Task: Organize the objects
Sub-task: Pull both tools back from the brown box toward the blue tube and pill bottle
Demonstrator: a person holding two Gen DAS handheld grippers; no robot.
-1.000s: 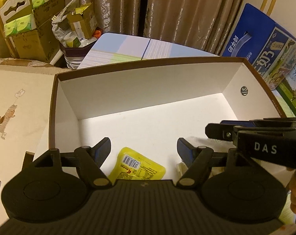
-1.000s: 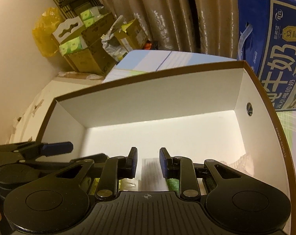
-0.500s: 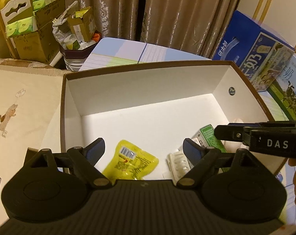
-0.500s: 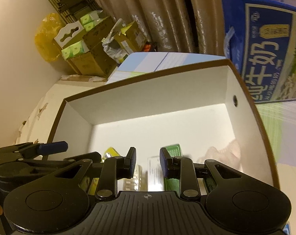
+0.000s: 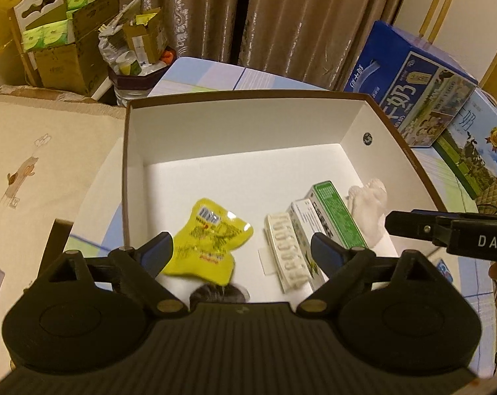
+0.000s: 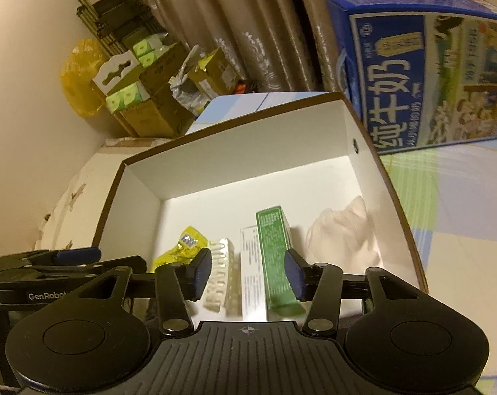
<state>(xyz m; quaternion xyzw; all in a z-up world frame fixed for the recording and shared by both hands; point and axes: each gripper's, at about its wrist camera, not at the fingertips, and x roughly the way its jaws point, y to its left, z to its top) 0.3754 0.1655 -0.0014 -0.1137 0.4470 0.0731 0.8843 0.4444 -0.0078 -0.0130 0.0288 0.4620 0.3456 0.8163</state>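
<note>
A white box with a brown rim (image 5: 248,125) (image 6: 235,151) holds a yellow snack pouch (image 5: 208,237) (image 6: 182,247), a pale blister strip (image 5: 286,250) (image 6: 220,273), a green-and-white carton (image 5: 334,214) (image 6: 274,250) and a crumpled white cloth (image 5: 370,200) (image 6: 344,233). My left gripper (image 5: 240,255) hangs open above the box's near edge, over the pouch, with nothing between its fingers. My right gripper (image 6: 248,270) is open above the carton and the strip, holding nothing. It also shows at the right of the left wrist view.
Blue milk cartons (image 5: 423,98) (image 6: 429,75) stand right of the box. Cardboard boxes with green packs (image 5: 60,49) (image 6: 139,92) and a bin of rubbish (image 5: 133,65) crowd the back left before curtains. A beige cloth surface (image 5: 34,164) lies left.
Both grippers have risen and drawn back from the box, so more of its contents show. The right gripper's jaws went from nearly closed to wide apart.
</note>
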